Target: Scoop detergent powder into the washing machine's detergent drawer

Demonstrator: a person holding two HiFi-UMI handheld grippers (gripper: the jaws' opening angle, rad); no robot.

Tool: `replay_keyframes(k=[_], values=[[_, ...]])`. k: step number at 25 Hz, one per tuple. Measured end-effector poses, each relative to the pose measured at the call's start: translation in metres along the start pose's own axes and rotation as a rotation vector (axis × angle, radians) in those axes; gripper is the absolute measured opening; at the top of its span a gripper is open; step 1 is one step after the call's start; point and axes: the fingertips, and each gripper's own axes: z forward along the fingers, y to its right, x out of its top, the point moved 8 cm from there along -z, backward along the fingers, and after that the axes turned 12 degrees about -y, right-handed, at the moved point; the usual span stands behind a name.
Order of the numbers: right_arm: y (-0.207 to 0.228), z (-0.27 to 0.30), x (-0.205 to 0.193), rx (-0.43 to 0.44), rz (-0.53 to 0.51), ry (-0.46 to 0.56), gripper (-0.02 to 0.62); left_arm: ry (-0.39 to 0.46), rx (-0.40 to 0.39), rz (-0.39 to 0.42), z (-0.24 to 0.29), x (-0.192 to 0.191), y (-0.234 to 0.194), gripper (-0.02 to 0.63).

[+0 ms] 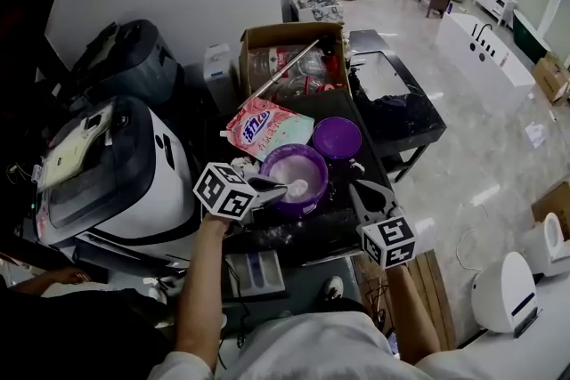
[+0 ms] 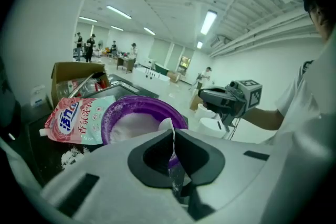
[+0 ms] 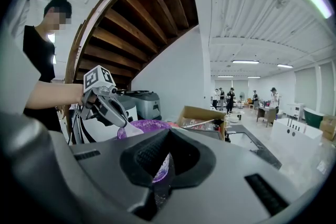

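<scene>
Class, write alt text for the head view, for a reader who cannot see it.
Seen from above, the left gripper holds a white scoop over a purple tub of white powder. A purple lid and pink detergent pouch lie beyond it; the right gripper hovers to its right.

White shirt, two grey hand-held grippers.
A white short-sleeved shirt fills six o'clock; the left gripper at seven and the right gripper at four are grey with black pads, each carrying a black-and-white marker cube.
</scene>
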Motion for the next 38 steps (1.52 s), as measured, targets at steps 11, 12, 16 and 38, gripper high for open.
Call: replay_keyframes(k=[11,12,16,38], values=[[-0.034,-0.018,-0.007,-0.04,-0.016,-0.007,0.005,0.319,0.078,-0.2,-0.014,-0.027,-0.005,0.014],[-0.038,-0.022,-0.009,-0.041,-0.017,-0.009,0.005,0.34,0.078,-0.217,-0.013,-0.03,-0.004,0.014],[-0.052,-0.034,-0.013,-0.042,-0.028,-0.005,0.005,0.447,0.081,-0.271,-0.018,-0.039,0.003,0.014],[-0.165,-0.066,-0.046,0.015,-0.054,0.001,0.005,0.747,-0.018,-0.447,-0.084,-0.198,0.096,0.014]])
